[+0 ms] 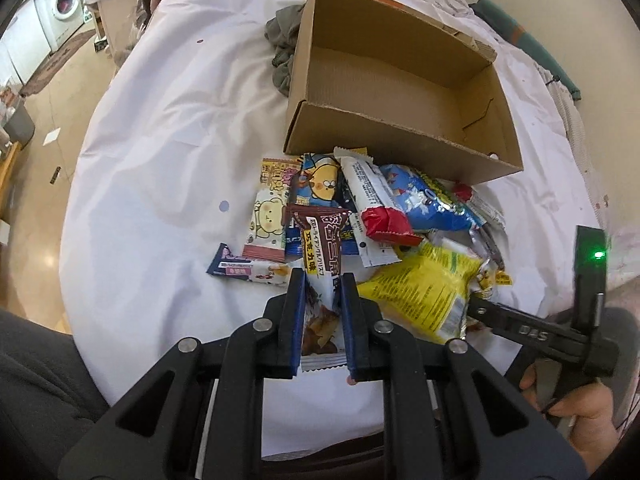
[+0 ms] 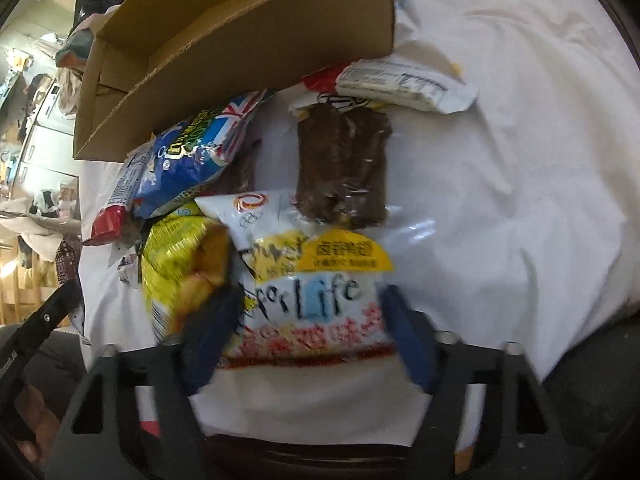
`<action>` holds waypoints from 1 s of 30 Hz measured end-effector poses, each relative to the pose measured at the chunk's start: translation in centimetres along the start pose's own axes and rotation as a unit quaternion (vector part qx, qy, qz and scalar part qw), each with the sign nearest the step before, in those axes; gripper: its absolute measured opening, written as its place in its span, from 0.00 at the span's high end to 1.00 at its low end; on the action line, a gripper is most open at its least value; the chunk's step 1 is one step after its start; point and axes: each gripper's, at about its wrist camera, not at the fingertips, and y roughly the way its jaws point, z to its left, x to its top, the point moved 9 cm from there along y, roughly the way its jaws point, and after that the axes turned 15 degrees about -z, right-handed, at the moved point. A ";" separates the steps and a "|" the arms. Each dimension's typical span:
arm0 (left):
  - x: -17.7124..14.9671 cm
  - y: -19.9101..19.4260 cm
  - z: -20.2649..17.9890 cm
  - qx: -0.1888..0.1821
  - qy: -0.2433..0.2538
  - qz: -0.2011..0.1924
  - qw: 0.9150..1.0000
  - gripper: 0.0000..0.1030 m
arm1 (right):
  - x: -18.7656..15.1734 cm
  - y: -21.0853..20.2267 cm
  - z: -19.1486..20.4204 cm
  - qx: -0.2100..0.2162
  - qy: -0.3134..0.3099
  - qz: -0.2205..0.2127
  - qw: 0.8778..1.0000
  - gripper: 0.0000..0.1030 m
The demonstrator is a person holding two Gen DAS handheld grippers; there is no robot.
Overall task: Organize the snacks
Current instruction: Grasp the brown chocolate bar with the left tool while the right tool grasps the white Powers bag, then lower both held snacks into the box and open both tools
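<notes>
A pile of snack packets lies on a white sheet in front of an empty cardboard box [image 1: 400, 80]. My left gripper [image 1: 322, 280] is shut on a brown chocolate wafer packet [image 1: 320, 252] at the pile's near edge. My right gripper [image 2: 310, 308] is open, its fingers on either side of a white and yellow packet [image 2: 308, 280], which holds a brown snack. It also shows at the right of the left wrist view [image 1: 472, 304], by a yellow bag [image 1: 424, 292]. A blue bag [image 2: 196, 152] and a red-ended bar [image 1: 376, 196] lie nearer the box [image 2: 240, 40].
A grey cloth [image 1: 284, 44] lies left of the box. The sheet [image 1: 168, 140] covers a round surface with bare room to the left. A washing machine [image 1: 60, 4] stands far left across the floor. A white bar packet [image 2: 404, 84] lies right of the box.
</notes>
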 end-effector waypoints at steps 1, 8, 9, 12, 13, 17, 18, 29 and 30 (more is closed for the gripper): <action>0.2 -0.1 -0.1 0.000 0.002 -0.004 1.000 0.87 | 0.0 0.0 0.2 0.001 -0.001 -0.002 1.000 0.42; 0.5 -0.5 0.0 0.002 0.003 -0.019 1.000 0.87 | -0.7 -1.6 2.0 0.064 0.041 0.020 0.997 0.56; 0.6 -0.5 0.0 0.003 0.002 -0.021 1.000 0.87 | -0.7 -2.1 2.2 0.072 0.049 0.020 0.996 0.56; 0.8 -0.5 0.1 0.006 0.002 -0.027 1.000 0.87 | -0.8 -3.6 2.5 0.095 0.080 0.021 0.992 0.56; 0.9 -0.5 0.1 0.006 0.002 -0.028 1.000 0.87 | -0.7 -3.9 2.8 0.103 0.087 0.018 0.991 0.56; 1.3 -0.7 -0.2 0.006 0.008 -0.040 0.999 0.87 | 0.5 -6.7 4.4 0.123 0.069 -0.038 0.989 0.56; 1.6 -0.9 -0.3 0.006 0.010 -0.044 0.999 0.87 | 1.2 -7.4 4.5 0.128 0.065 -0.050 0.988 0.56; 6.2 -2.4 -2.0 -0.003 0.025 -0.083 0.996 0.87 | 7.7 -10.6 3.2 0.136 0.044 -0.116 0.983 0.56; 6.7 -2.4 -2.3 -0.006 0.028 -0.085 0.996 0.87 | 7.8 -11.0 2.7 0.136 0.042 -0.119 0.983 0.56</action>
